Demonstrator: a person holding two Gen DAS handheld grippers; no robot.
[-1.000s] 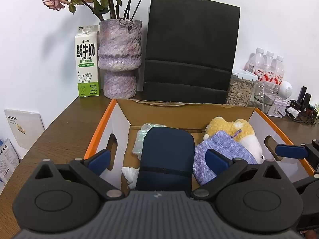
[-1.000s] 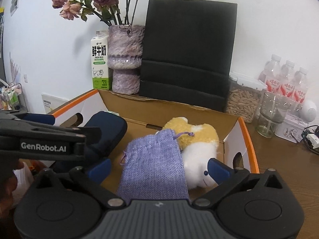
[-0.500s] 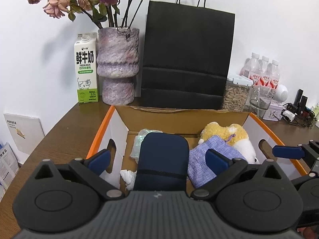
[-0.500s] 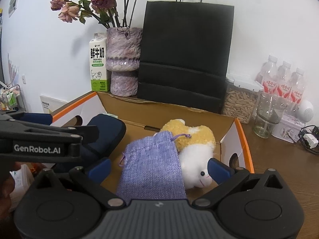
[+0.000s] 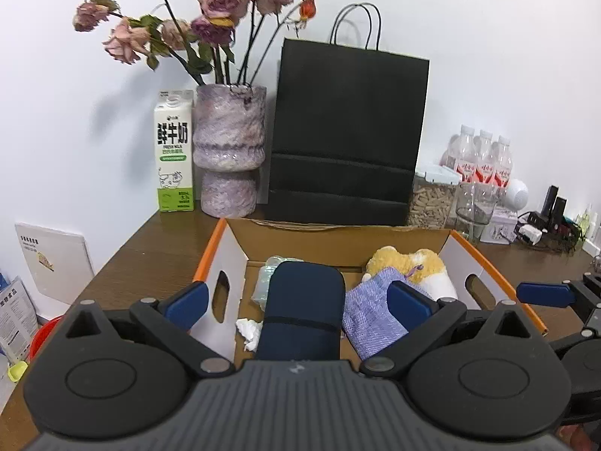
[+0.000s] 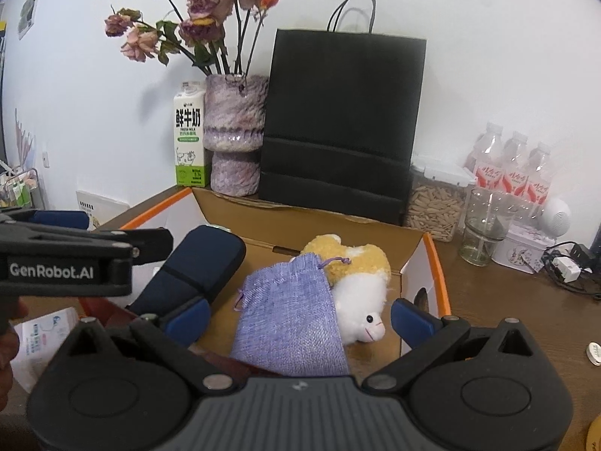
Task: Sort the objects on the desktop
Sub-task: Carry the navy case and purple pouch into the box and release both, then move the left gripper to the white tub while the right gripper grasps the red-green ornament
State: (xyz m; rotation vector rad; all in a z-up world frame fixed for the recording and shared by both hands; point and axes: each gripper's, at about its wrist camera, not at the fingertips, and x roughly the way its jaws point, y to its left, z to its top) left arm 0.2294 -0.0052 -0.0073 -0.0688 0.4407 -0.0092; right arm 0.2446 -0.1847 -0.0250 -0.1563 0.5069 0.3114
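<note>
An orange-edged cardboard box (image 5: 214, 251) sits on the brown desk. Inside lie a navy zip case (image 5: 306, 285), a purple cloth pouch (image 5: 370, 312), a yellow and white plush toy (image 5: 409, 263), a clear plastic bag (image 5: 265, 278) and a crumpled tissue (image 5: 249, 330). My left gripper (image 5: 296, 300) hovers open over the box's near left side, fingers wide of the case. My right gripper (image 6: 299, 317) is open above the pouch (image 6: 289, 312) and plush (image 6: 357, 263), touching neither. The left gripper (image 6: 75, 259) shows at the left of the right wrist view.
Behind the box stand a milk carton (image 5: 174, 158), a purple vase (image 5: 229, 150) of dried roses and a black paper bag (image 5: 345, 131). At back right are a seed jar (image 5: 432, 199), a glass (image 5: 475, 206), water bottles (image 5: 482, 161) and cables (image 5: 544, 221). Papers (image 5: 56, 259) lean at left.
Both grippers have drawn back and up from the box, so more of the wall and flowers shows. The things in the box have not moved.
</note>
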